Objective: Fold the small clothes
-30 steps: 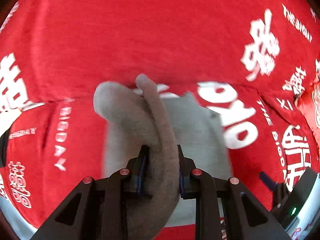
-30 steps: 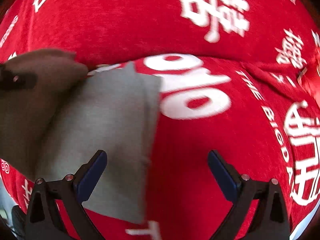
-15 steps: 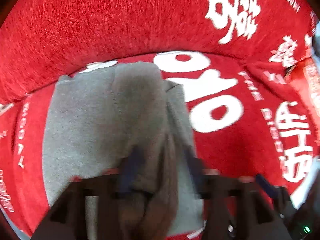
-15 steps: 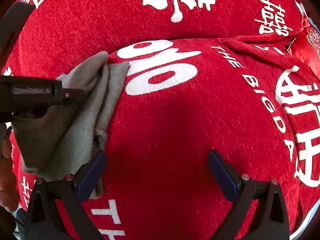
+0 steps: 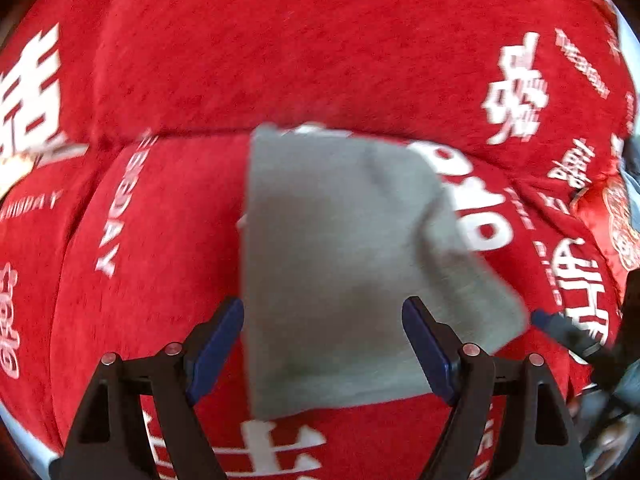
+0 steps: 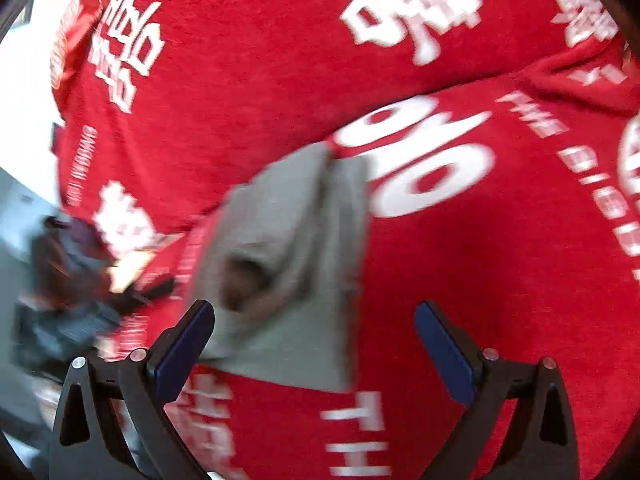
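Observation:
A small grey garment (image 5: 340, 264) lies folded on the red sofa cover. My left gripper (image 5: 322, 344) is open and empty, its blue pads on either side of the garment's near part, above it. In the right wrist view the same grey garment (image 6: 296, 264) lies with a folded layer on top and a rolled opening near its left side. My right gripper (image 6: 314, 352) is open and empty, just in front of the garment's near edge. The left gripper shows blurred at the left of the right wrist view (image 6: 76, 280).
The red sofa cover (image 5: 280, 60) with white lettering covers the seat and backrest. A red patterned cushion (image 5: 612, 216) sits at the far right. The sofa's left end and a pale floor (image 6: 20, 128) show in the right wrist view.
My left gripper let go of the grey garment, opened and drew back; the lifted part now lies folded flat. My right gripper swung left toward the garment.

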